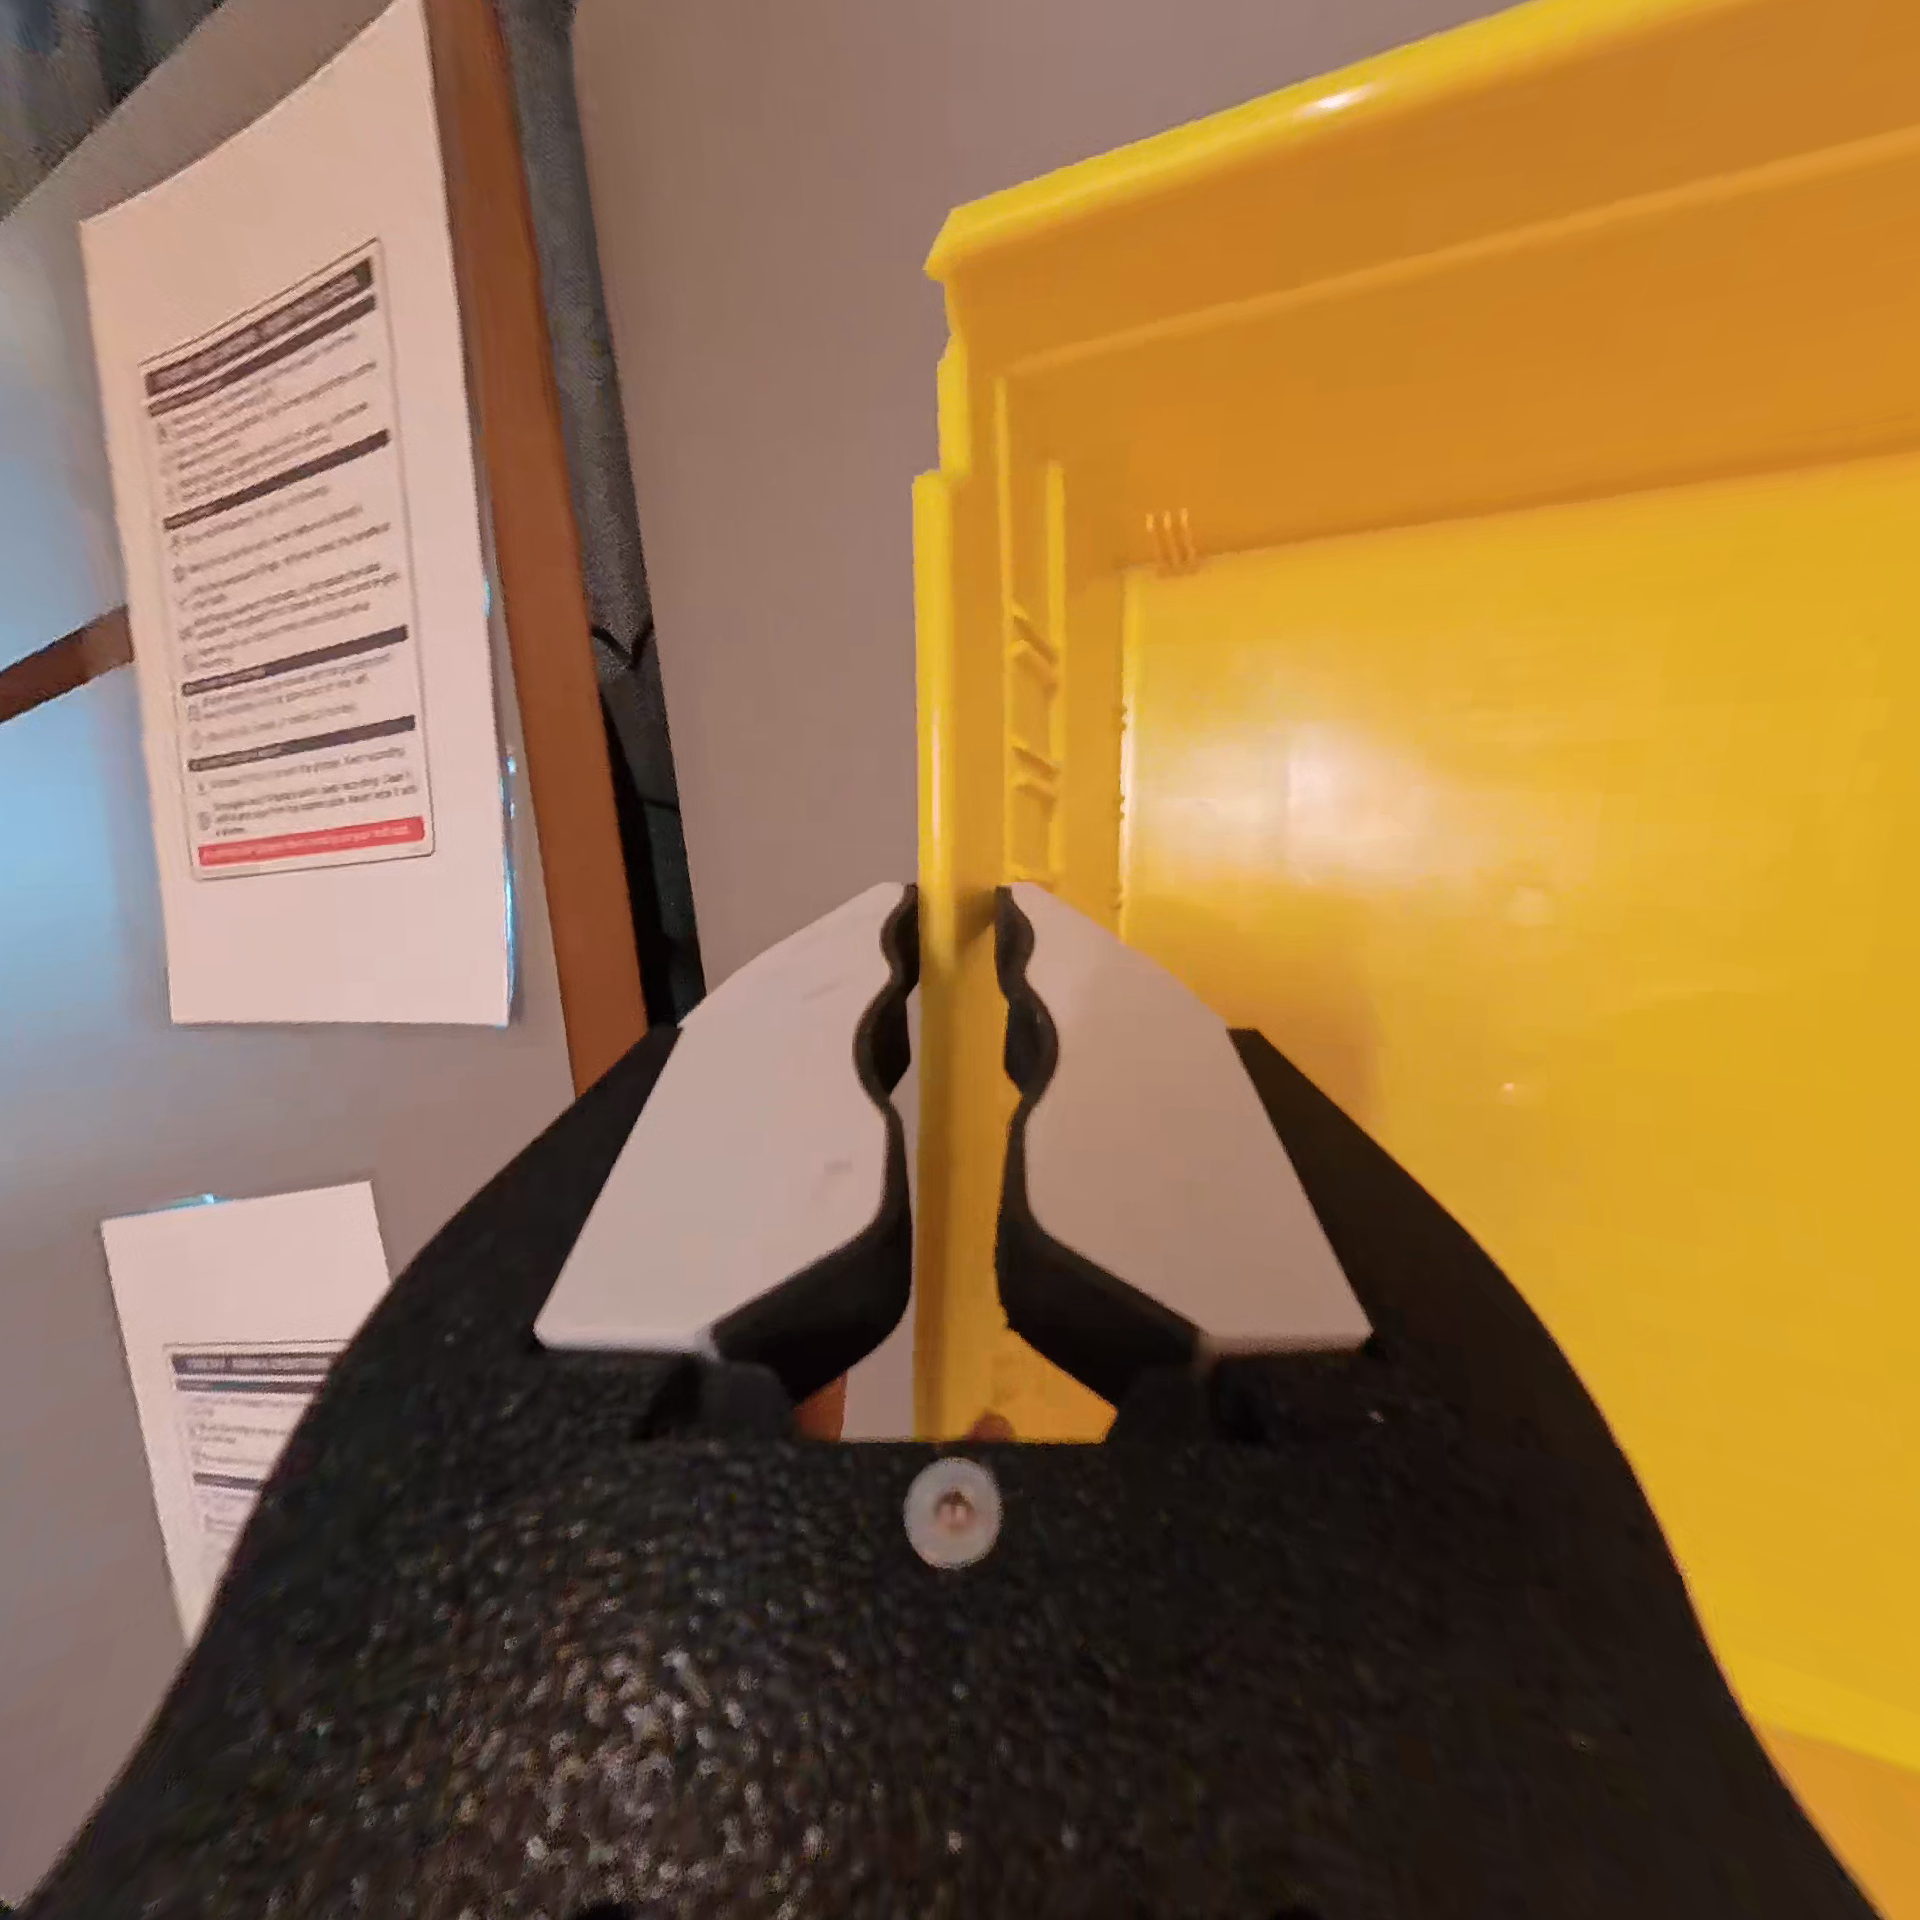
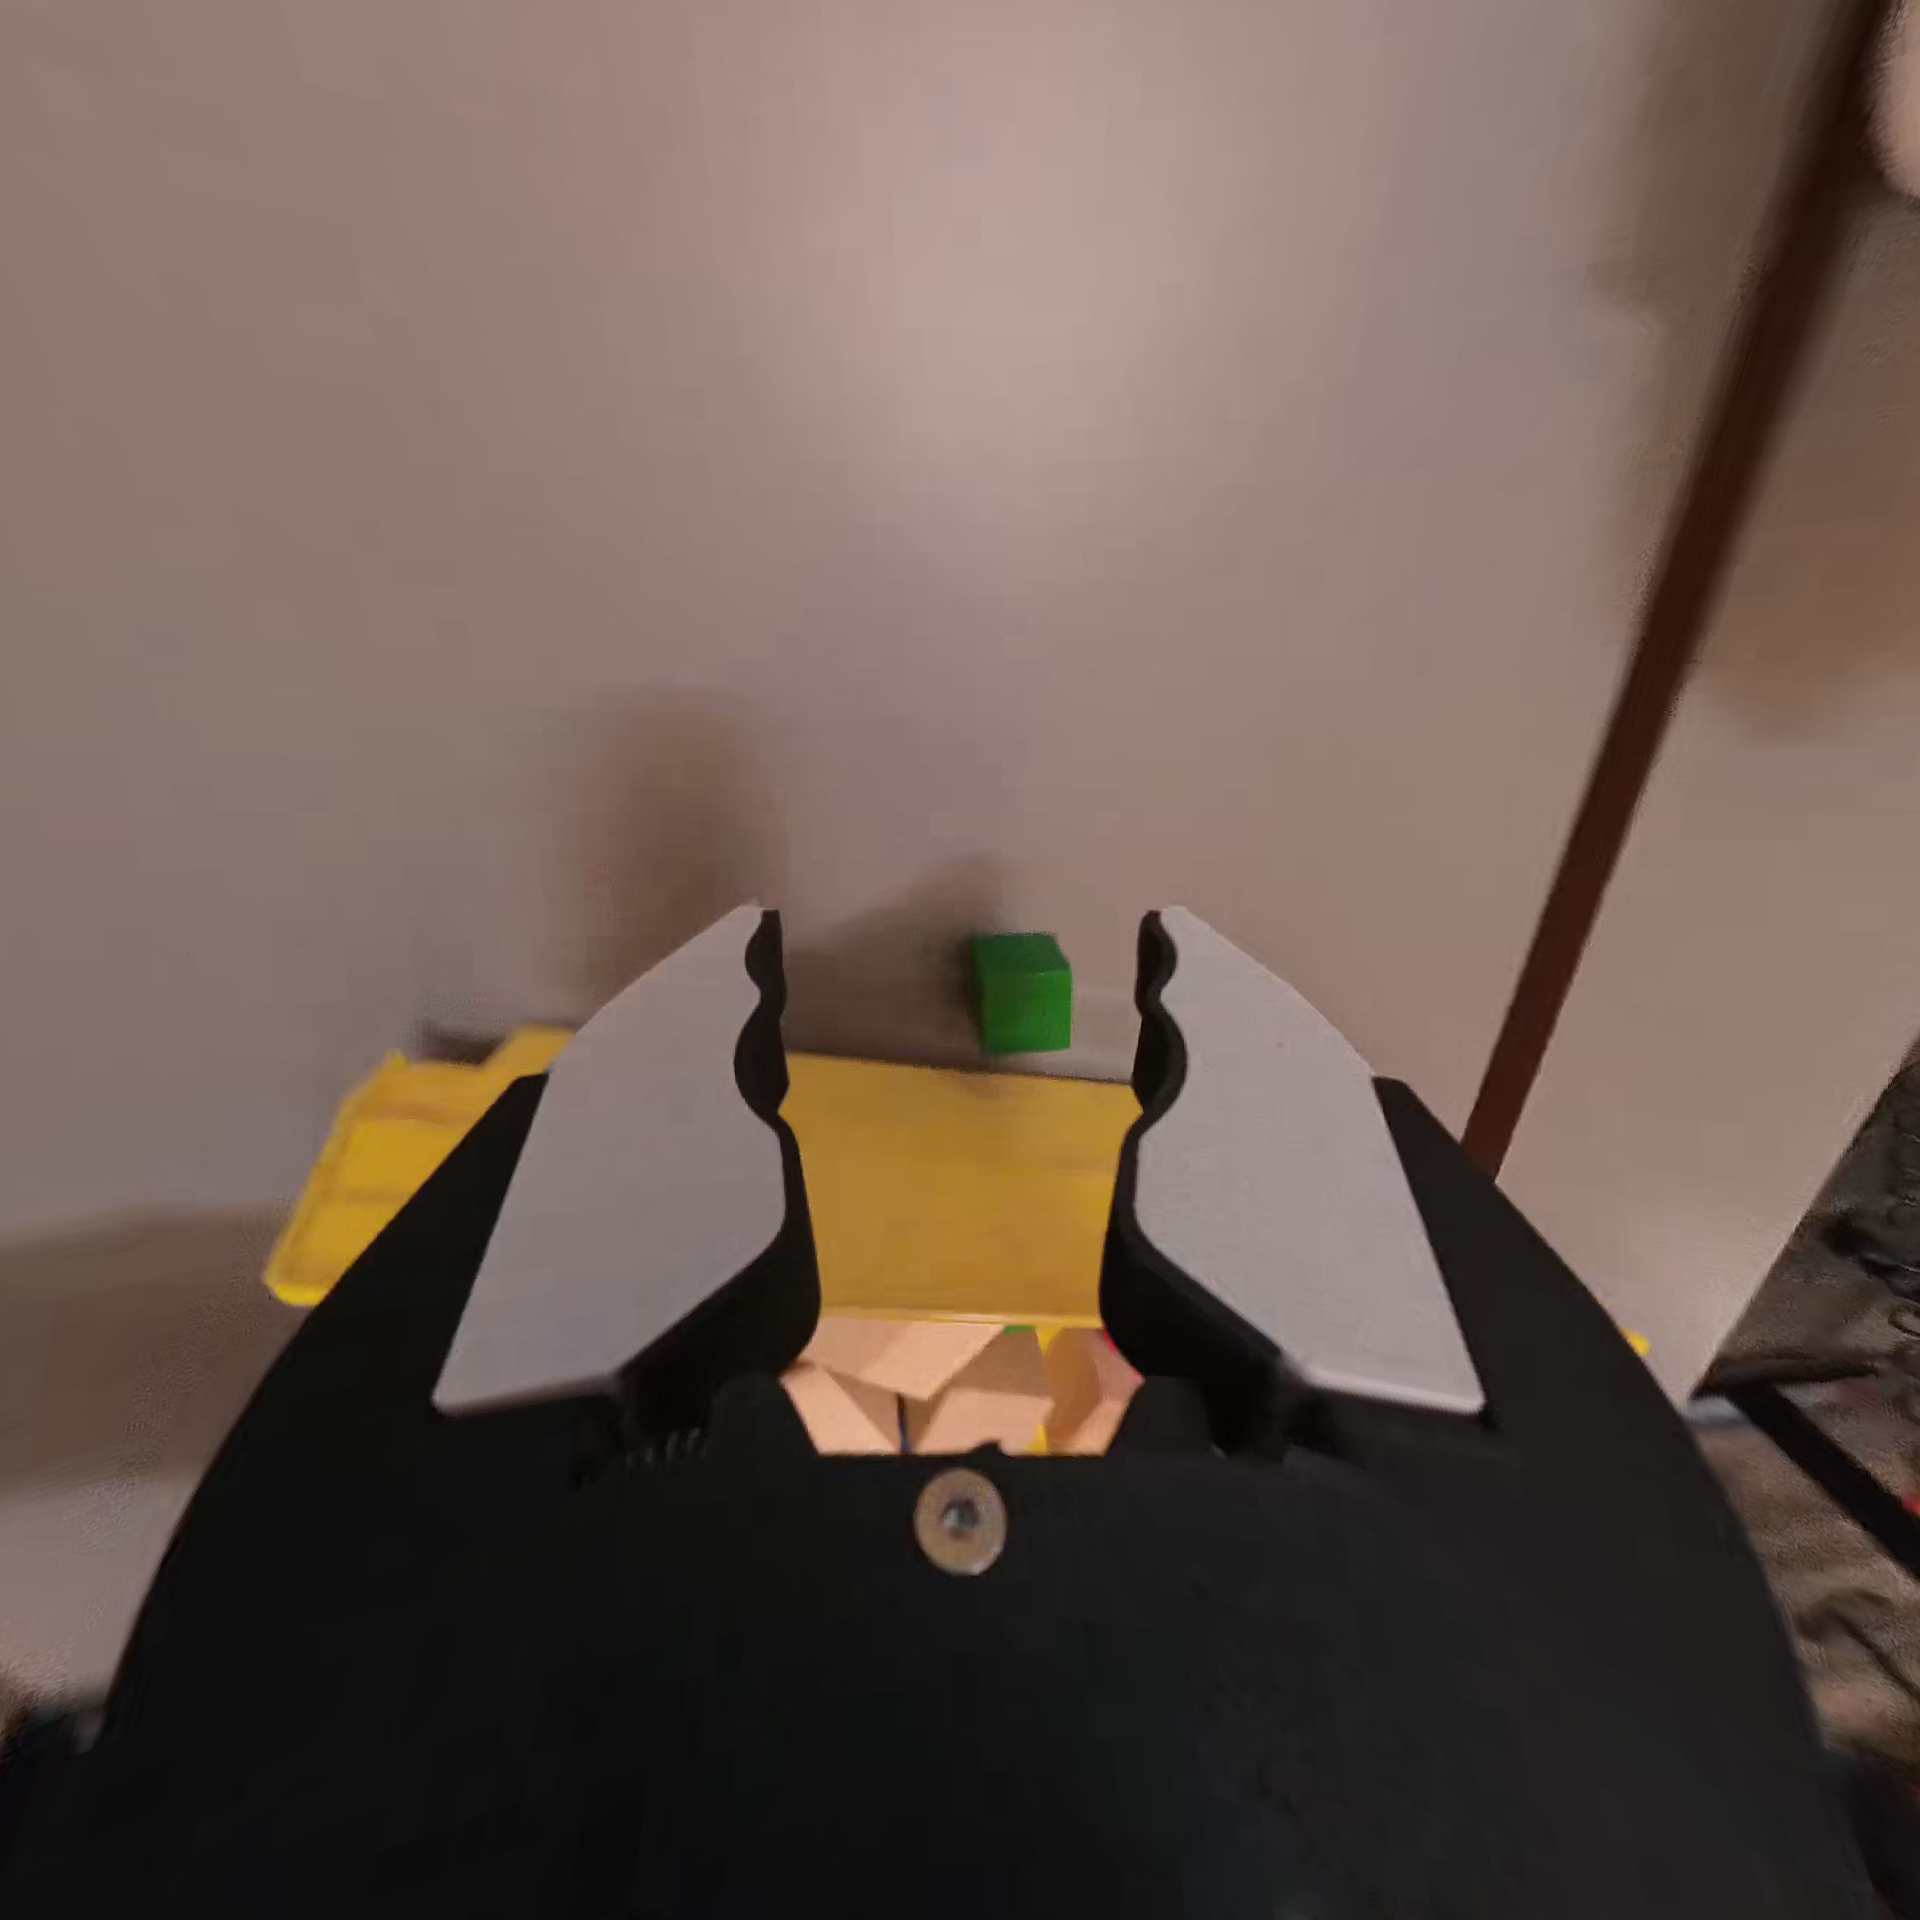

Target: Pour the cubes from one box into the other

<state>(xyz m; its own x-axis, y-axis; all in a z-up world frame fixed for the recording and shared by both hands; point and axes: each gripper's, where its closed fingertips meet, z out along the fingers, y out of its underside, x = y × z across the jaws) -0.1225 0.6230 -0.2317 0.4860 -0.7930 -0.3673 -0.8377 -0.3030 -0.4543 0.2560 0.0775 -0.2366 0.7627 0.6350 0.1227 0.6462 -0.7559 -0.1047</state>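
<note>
In the left wrist view my left gripper [image 1: 957,904] is shut on the side rim of a yellow plastic box [image 1: 1507,831]. The box is tipped up on its side, so I look into its bare inside; no cubes show in it. In the right wrist view my right gripper [image 2: 958,935] is open and empty above a second yellow box [image 2: 945,1174]. Several wooden cubes [image 2: 914,1392] lie inside that box, just under the fingers. A green cube [image 2: 1021,992] lies on the light table beyond the box's far rim.
A grey wall holds two printed paper sheets [image 1: 301,623], and a brown wooden frame [image 1: 520,571] runs beside them. A brown strip [image 2: 1662,675] crosses the right of the right wrist view, with a dark patterned surface [image 2: 1849,1299] at the right edge.
</note>
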